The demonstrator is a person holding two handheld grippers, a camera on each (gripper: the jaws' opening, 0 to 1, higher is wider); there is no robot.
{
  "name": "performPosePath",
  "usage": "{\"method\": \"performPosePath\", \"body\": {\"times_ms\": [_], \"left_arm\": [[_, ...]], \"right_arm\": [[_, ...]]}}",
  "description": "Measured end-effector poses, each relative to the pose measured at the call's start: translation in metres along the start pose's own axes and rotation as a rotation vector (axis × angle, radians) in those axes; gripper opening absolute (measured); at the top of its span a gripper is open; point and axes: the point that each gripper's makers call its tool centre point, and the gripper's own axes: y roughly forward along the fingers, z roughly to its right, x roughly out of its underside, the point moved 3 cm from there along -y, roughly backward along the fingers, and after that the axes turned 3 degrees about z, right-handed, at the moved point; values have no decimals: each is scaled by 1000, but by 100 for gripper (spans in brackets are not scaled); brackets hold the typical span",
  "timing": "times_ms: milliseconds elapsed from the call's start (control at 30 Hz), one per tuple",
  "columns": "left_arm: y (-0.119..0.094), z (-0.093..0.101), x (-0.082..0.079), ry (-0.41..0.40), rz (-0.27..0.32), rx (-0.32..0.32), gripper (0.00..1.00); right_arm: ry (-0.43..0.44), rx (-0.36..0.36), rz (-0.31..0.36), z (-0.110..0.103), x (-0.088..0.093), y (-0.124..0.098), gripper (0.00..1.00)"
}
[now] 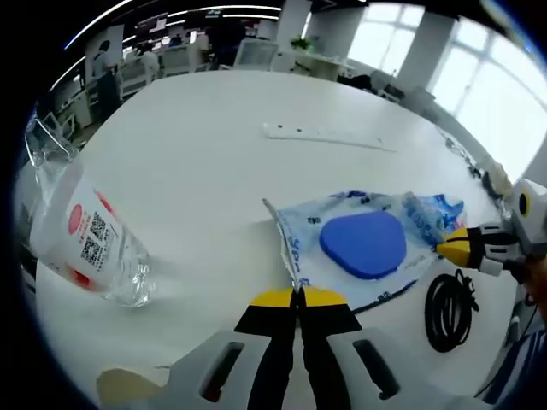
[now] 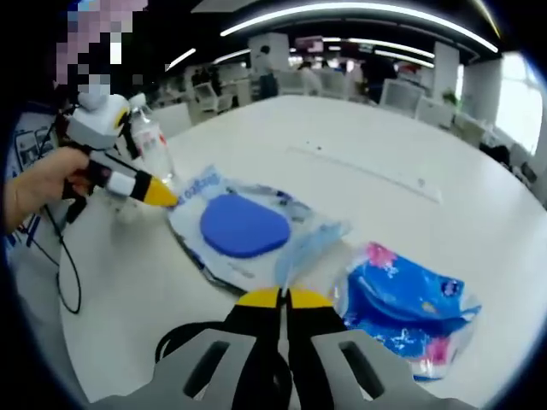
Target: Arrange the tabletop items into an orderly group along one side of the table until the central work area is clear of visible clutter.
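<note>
A clear plastic bag (image 1: 367, 243) with a blue oval pad (image 1: 363, 242) inside lies in the middle of the white table. My left gripper (image 1: 297, 295) is shut on its near printed edge. My right gripper (image 1: 461, 248) comes in from the right, pinching the opposite edge. In the right gripper view the same bag (image 2: 248, 231) stretches between my right gripper (image 2: 282, 297), shut on its crumpled edge, and my left gripper (image 2: 161, 196), held by a hand (image 2: 43, 184). A blue tissue packet (image 2: 406, 307) lies just right of the bag.
A clear water bottle (image 1: 90, 239) with a red-and-white label stands near the table's left edge, also bottle (image 2: 149, 141). A coiled black cable (image 1: 449, 312) lies beside the bag. A white power strip (image 1: 329, 137) lies farther back. Office desks stand beyond the table (image 1: 214, 154).
</note>
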Motion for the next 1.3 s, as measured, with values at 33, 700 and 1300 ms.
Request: {"method": "performPosePath", "body": {"times_ms": [33, 700, 1300], "left_arm": [[0, 0, 0, 1, -1, -2, 1], [-3, -2, -1, 42, 8, -35, 9], [-29, 9, -17, 51, 86, 10, 24]], "right_arm": [[0, 1, -2, 0, 1, 0, 0], [40, 27, -18, -3, 1, -1, 3], [38, 36, 59, -11, -22, -19, 26]]}}
